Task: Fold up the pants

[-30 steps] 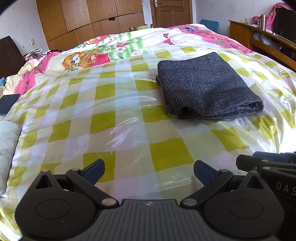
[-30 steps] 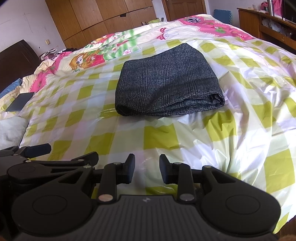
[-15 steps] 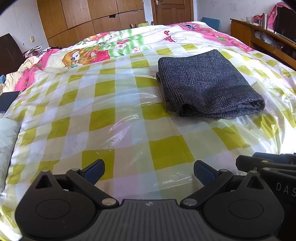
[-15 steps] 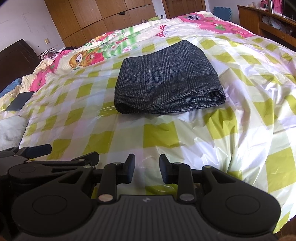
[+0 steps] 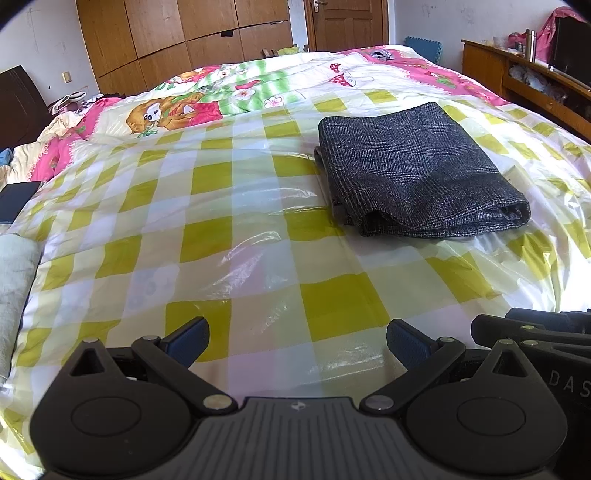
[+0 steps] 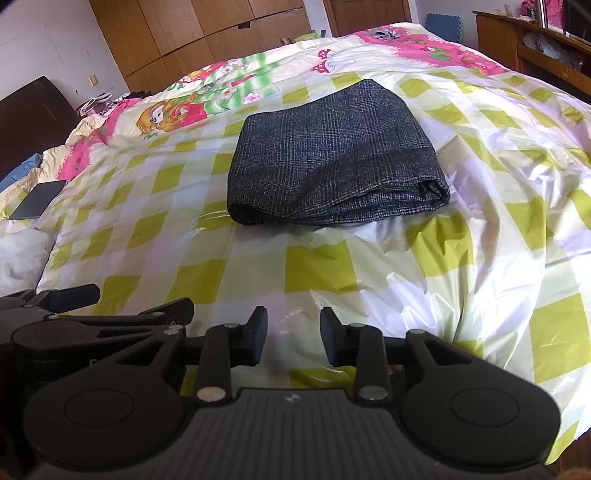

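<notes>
- Grey checked wool-like pants (image 5: 417, 170), folded into a compact rectangular bundle, lay flat on the bed; the rounded fold edge faced the cameras, with stacked layers visible at its near right corner.
- Yellow-and-white checked plastic sheet (image 5: 229, 236), glossy and wrinkled, covered the near part of the bed; the pants rested directly on it.
- Cartoon-print quilt (image 5: 192, 107), pink, green and white, lay beyond the sheet toward the far side of the bed.
- Left gripper (image 5: 297, 338) sat low over the near edge of the sheet, its blue-padded fingers (image 5: 188, 339) spread wide apart with nothing between them; well apart from the pants.
- Right gripper (image 6: 293, 334) sat beside it, jaws set narrow with a clear gap and only the sheet seen through that gap; gripping nothing, well apart from the pants.
- Dark flat tablet-like item (image 6: 38, 199) lay at the left edge of the bed.
- Wooden wardrobe (image 5: 184, 40) and wooden door (image 5: 347, 22) stood behind the bed; a wooden cabinet (image 5: 517, 74) ran along the right wall.
</notes>
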### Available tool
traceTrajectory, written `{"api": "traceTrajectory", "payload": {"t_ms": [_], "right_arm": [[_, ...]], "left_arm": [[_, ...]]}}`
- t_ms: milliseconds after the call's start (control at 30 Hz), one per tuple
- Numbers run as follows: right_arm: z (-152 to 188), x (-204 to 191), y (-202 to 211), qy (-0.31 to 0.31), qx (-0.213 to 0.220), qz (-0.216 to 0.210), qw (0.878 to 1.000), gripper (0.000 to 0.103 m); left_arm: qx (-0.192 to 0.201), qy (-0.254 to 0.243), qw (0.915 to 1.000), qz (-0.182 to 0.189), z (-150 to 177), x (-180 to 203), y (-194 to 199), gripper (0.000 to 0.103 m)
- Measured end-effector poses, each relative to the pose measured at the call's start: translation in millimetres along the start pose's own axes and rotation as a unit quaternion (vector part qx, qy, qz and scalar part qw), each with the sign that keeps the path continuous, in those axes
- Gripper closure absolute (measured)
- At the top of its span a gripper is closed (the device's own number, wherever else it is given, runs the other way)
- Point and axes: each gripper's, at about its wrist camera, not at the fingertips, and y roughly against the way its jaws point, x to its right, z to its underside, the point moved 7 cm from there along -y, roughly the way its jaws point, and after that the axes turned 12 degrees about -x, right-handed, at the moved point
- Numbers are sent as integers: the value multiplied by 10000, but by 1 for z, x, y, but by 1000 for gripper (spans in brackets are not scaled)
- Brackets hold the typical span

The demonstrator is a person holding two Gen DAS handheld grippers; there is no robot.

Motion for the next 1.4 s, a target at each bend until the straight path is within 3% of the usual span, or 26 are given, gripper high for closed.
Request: {"api": "traceTrajectory", "payload": {"t_ms": [1400], "right_arm": [[-2, 1, -1, 21, -56, 74, 10000, 70]], "left_arm": [[54, 45, 10000, 38, -2, -3, 5, 0]]}}
